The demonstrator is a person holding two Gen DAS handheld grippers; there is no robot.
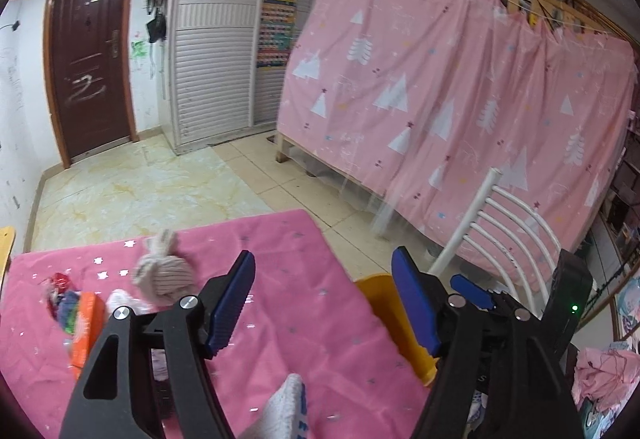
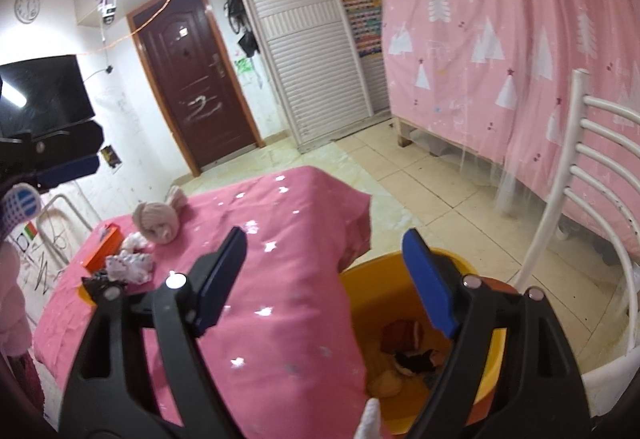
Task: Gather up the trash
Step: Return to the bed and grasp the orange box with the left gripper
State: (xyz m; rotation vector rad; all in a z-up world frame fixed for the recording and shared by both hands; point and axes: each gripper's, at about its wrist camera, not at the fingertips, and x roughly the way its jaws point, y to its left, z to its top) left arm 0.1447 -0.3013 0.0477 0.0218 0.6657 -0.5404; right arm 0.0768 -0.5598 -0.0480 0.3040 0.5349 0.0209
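Observation:
My left gripper (image 1: 324, 259) is open over the pink-clothed table (image 1: 304, 319), nothing between its blue pads. On the table's far left lie a knotted beige cloth bundle (image 1: 162, 275), crumpled white paper (image 1: 120, 299), an orange box (image 1: 84, 323) and coloured wrappers (image 1: 60, 303). My right gripper (image 2: 326, 239) is also open and empty, above the table's right edge and the yellow bin (image 2: 372, 299). The bin holds brown and black scraps (image 2: 408, 347). The bundle (image 2: 158, 223), the paper (image 2: 130, 265) and the box (image 2: 104, 245) show in the right wrist view too.
A white slatted chair (image 1: 500, 223) stands right of the bin (image 1: 376, 295). Beyond it hangs a pink curtain over a wooden bunk frame (image 1: 440, 87). Tiled floor, a brown door (image 1: 90, 71) and a white wardrobe lie ahead. A gloved fingertip (image 1: 288, 399) shows low between the left fingers.

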